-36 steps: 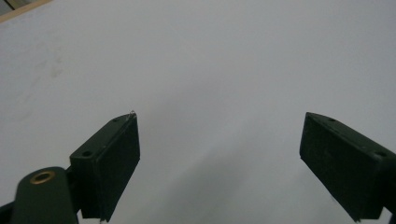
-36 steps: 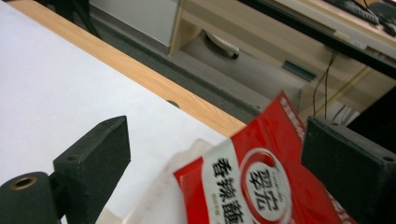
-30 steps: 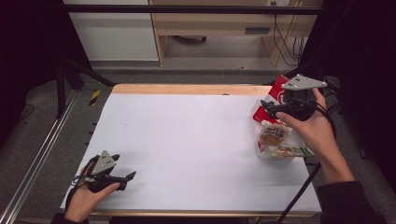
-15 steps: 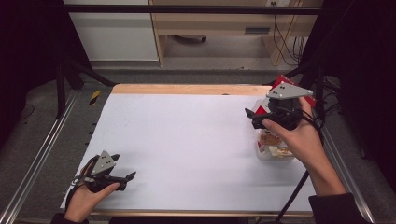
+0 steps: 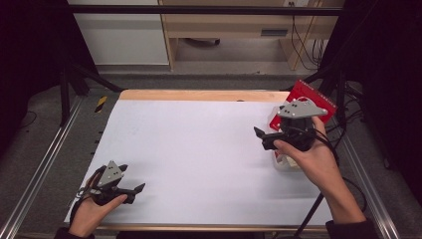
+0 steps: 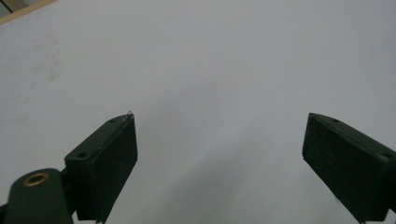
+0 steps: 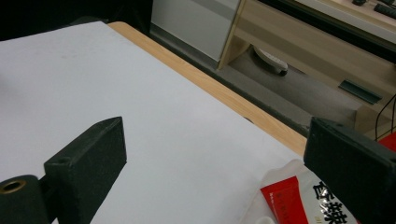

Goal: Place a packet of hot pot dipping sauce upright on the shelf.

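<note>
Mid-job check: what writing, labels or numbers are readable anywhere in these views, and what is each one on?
Red and white packet, right gripper view: large black Chinese characters, cut off by the frame edge and the jaw, so not readable in full.
Same packet in the high view: any print is too small to read.
Right gripper, left gripper and table: no lettering visible.

Snack packet [image 7: 299, 198], white panel beside red label: large black Chinese characters, cut off by the frame edge, not fully legible.
Red label on same packet: small white print, too blurred to read.
Red packet [image 5: 309, 97]: no legible print.
</note>
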The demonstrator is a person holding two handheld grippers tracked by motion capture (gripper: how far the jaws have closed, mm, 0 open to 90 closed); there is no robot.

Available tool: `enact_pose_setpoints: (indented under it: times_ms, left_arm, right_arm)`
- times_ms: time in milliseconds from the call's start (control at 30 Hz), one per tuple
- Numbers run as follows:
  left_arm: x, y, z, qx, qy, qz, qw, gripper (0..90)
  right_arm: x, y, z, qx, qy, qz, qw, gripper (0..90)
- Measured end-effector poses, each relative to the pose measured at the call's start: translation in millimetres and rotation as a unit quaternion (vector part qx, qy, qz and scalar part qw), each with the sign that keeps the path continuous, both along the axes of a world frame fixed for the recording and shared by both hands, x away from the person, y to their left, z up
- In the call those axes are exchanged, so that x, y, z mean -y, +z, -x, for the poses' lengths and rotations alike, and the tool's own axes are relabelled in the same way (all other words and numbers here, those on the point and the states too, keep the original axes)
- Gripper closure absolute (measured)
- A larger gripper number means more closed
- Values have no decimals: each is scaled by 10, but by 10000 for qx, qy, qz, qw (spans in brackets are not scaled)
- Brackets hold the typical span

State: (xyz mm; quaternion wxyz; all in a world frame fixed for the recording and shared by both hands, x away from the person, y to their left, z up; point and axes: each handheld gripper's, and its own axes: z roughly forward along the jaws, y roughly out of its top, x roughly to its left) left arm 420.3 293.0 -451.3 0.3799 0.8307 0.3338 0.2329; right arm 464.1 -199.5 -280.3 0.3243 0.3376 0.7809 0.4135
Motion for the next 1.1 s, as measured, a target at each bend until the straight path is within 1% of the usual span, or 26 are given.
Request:
enact_pose_setpoints:
  times_ms: [200, 233, 400, 433, 567, 600, 633, 800, 833, 867, 900, 933, 967, 1100]
  left_arm:
    - [-7, 0, 0, 12, 23, 11, 10000, 96]
    - [-11, 2, 1, 16, 29, 17, 10000, 95]
    - [-22, 4, 3, 34, 49, 29, 10000, 86]
    - [-26, 4, 2, 28, 53, 31, 10000, 86]
    - [-33, 6, 2, 51, 67, 37, 10000, 81]
    - [-32, 5, 2, 58, 70, 36, 10000, 81]
    - [-32, 4, -2, 61, 70, 25, 10000, 81]
    - [-39, 4, -3, 80, 93, 43, 9999, 80]
    - [-47, 6, -5, 95, 103, 57, 9999, 80]
    - [-47, 6, -5, 95, 103, 57, 9999, 80]
    - [-53, 8, -7, 113, 124, 68, 9998, 80]
    - [-53, 8, -7, 113, 124, 68, 9998, 80]
    - [-58, 10, -7, 134, 130, 70, 9998, 80]
    - [-64, 14, -9, 163, 146, 39, 9998, 80]
  right_arm:
    - [-67, -52, 76, -21, 100, -35, 9999, 63]
    - [-94, -66, 113, 4, 133, -65, 9999, 63]
    - [-140, -114, 175, 10, 211, -85, 9997, 63]
    - [-163, -153, 207, -9, 226, -115, 9997, 63]
    - [-193, -223, 256, -47, 241, -113, 9996, 63]
    - [-193, -223, 256, -47, 241, -113, 9996, 63]
    - [-207, -262, 278, -71, 255, -110, 9996, 63]
    - [-228, -337, 324, -104, 273, -148, 9995, 63]
    - [-237, -382, 343, -126, 264, -137, 9995, 62]
    - [-237, -382, 343, -126, 264, -137, 9995, 62]
    - [-238, -429, 363, -181, 257, -193, 9993, 61]
    - [-238, -429, 363, -181, 257, -193, 9993, 61]
    - [-245, -482, 387, -233, 241, -227, 9992, 61]
    - [-265, -601, 441, -291, 254, -248, 9989, 57]
